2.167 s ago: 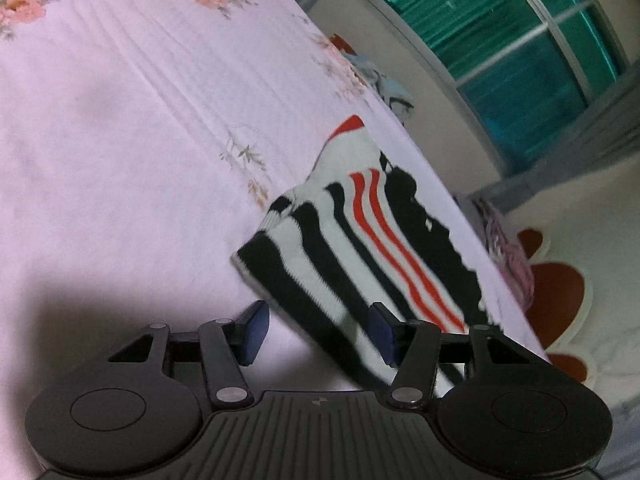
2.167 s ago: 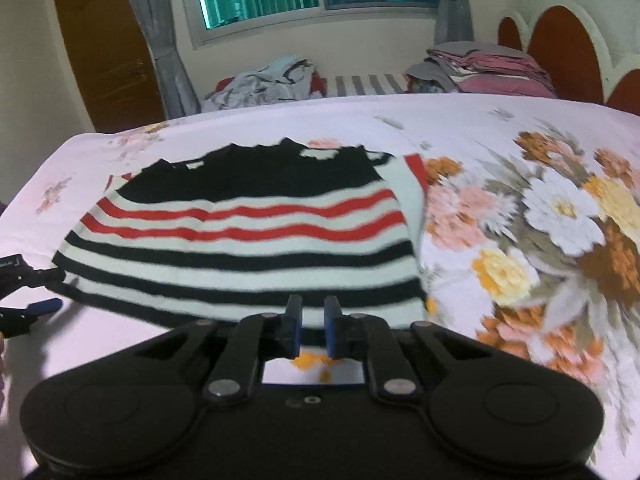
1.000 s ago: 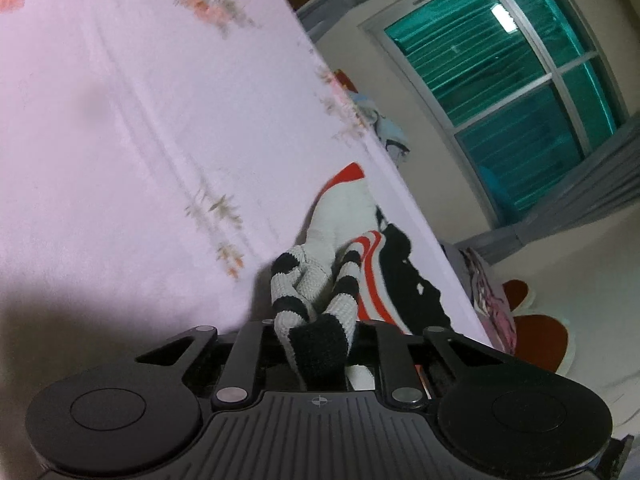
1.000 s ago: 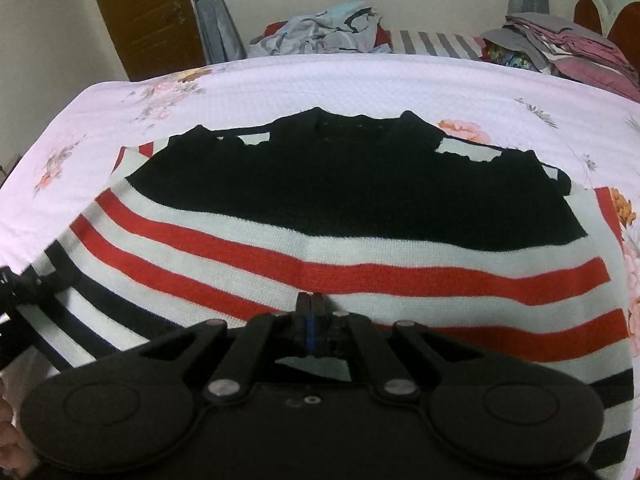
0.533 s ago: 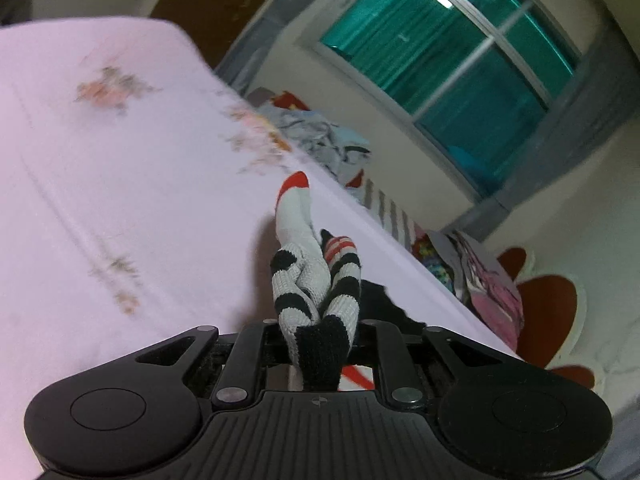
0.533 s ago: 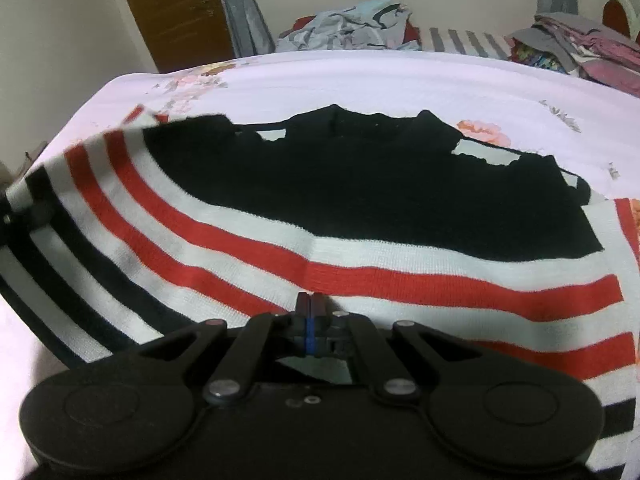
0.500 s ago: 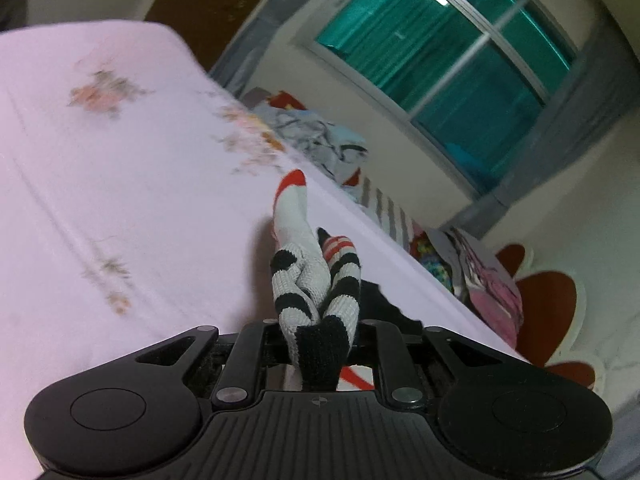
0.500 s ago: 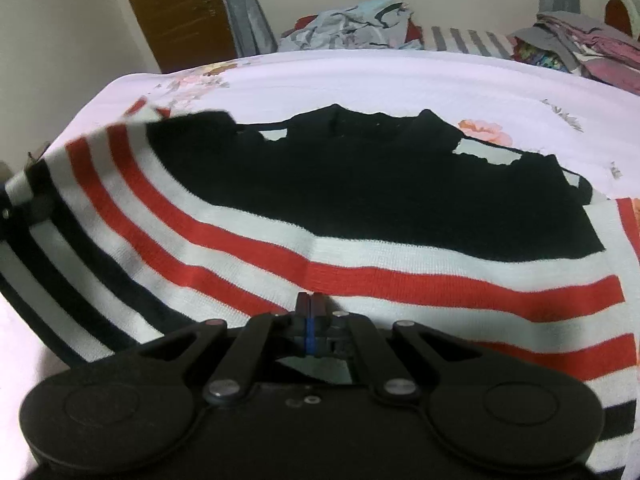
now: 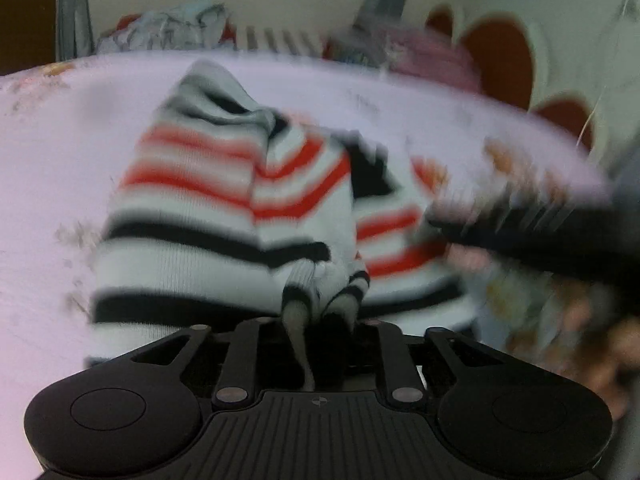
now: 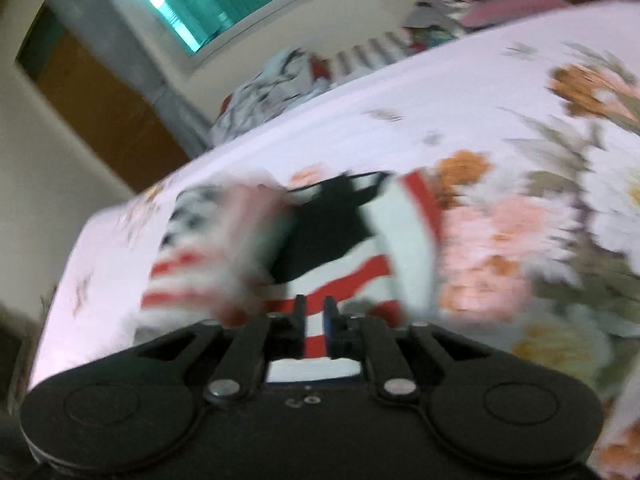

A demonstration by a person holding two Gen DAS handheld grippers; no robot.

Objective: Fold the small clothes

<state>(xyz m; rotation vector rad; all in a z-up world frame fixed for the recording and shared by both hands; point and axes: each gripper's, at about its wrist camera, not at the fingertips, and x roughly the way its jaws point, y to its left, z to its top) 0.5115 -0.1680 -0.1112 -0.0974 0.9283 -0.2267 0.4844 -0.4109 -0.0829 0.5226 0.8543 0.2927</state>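
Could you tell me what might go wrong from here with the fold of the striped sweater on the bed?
1. The left gripper pinches a bunched corner of the striped sweater, jaws opening; it may drop unevenly and wrinkle.
2. The right gripper is opening with no cloth clearly pressed between its pads, so its side may already lie crooked.
3. Both views are blurred by motion; a fast swing could drag the sweater across the bedsheet.

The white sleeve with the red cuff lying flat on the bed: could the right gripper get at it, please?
Probably yes. The right gripper has its jaws opening with nothing pinched between them, and the sleeve lies uncovered just ahead on the floral bedsheet; the frame is blurred, though.
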